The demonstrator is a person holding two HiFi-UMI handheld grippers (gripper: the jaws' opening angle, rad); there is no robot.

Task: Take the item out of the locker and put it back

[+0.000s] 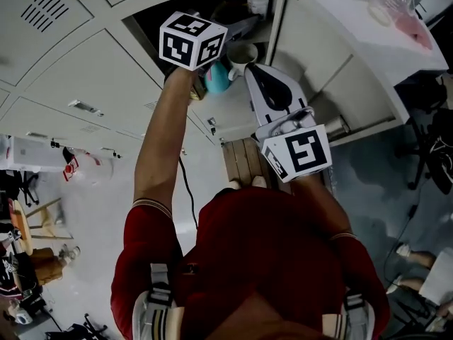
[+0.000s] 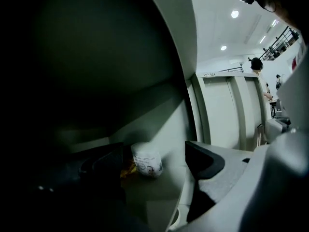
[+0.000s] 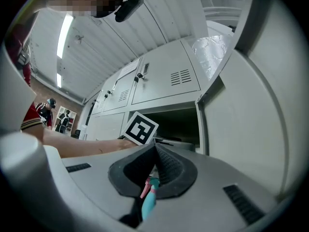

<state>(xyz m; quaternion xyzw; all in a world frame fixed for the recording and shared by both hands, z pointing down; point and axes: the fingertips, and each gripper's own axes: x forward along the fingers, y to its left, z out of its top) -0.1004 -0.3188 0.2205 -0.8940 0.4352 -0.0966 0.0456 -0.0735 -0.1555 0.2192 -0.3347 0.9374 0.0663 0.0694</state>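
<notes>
Cup (image 2: 146, 160): white with dark print, deep on the locker (image 2: 164, 115) floor, around 6 o'clock in the left gripper view. A yellowish thing (image 2: 127, 168) sits against it at its 9 o'clock. Nothing's touching the cup yet.
Left gripper (image 2: 155, 151): jaws spread wide and empty, with the cup lined up just beyond the tips.
Right gripper (image 3: 155, 151): pads clenched together, hanging outside the locker at about 4 o'clock of the opening in the head view. A teal-pink bit (image 3: 148, 197) shows behind the pads, no idea what it is.
Tip: imo go straight in until the cup is fully between the pads, then squeeze its middle gently. It looks light and crushable.
Watch: door (image 1: 340, 69) edge at 3 o'clock, and the yellowish thing could drag along.
</notes>
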